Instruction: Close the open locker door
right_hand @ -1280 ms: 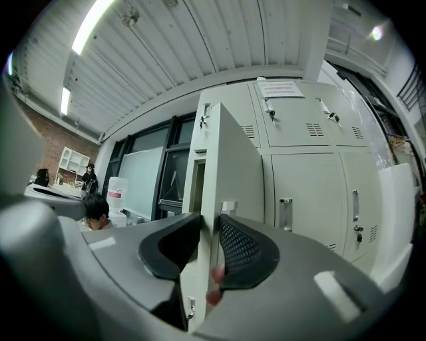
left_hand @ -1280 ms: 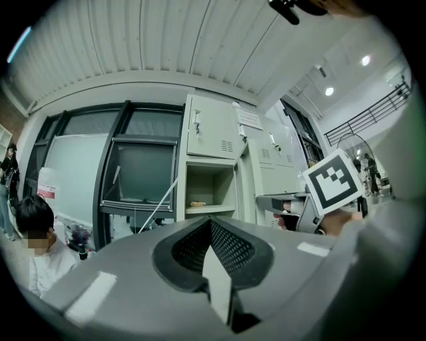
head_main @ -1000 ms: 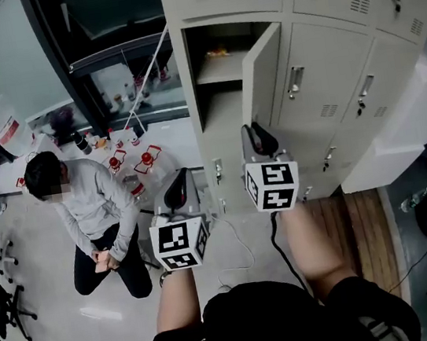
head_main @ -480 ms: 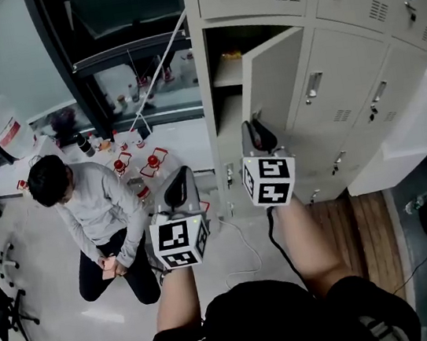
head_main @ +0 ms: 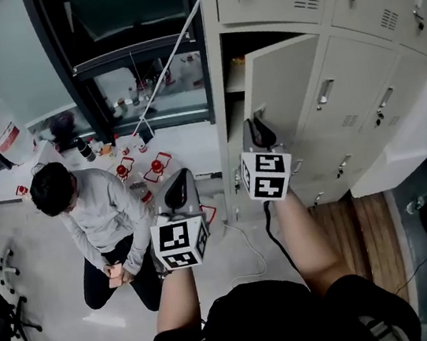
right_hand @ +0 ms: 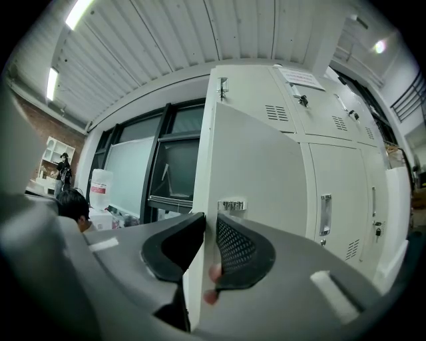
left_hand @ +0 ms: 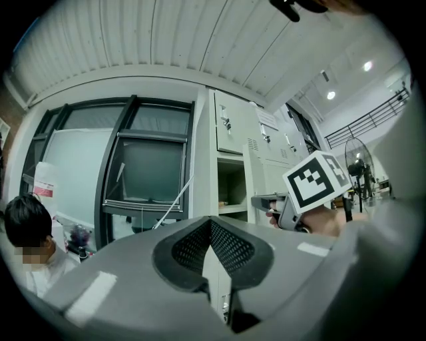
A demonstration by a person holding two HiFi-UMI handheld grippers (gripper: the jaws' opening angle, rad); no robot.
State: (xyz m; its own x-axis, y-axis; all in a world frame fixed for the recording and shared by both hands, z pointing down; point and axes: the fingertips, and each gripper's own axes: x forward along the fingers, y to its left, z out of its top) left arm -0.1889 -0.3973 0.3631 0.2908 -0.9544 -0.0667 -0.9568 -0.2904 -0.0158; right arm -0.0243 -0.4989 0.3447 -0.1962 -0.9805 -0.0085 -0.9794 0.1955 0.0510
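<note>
The beige locker door (head_main: pixel 287 75) stands ajar in front of its open compartment (head_main: pixel 231 68), which has a shelf inside. My right gripper (head_main: pixel 258 123) is up at the door's free edge. In the right gripper view the door (right_hand: pixel 266 173) runs between the jaws of that gripper (right_hand: pixel 210 220), one on each side of the edge, and they are closing on it. My left gripper (head_main: pixel 179 180) hangs lower left, shut and empty, away from the lockers. The left gripper view shows this gripper (left_hand: pixel 210 223) with its tips together and the open compartment (left_hand: pixel 231 193) beyond.
A person (head_main: pixel 93 215) crouches on the floor at the left. Red-capped bottles (head_main: pixel 145 168) stand by the window wall. A white cord (head_main: pixel 169 57) slants across the window. Closed lockers (head_main: pixel 359 80) fill the right side, with a white box (head_main: pixel 422 127) beside them.
The head view has drawn nearer the lockers. The door's face shows broader than a second ago, and my right gripper has stayed at its free edge. My left gripper has barely moved.
</note>
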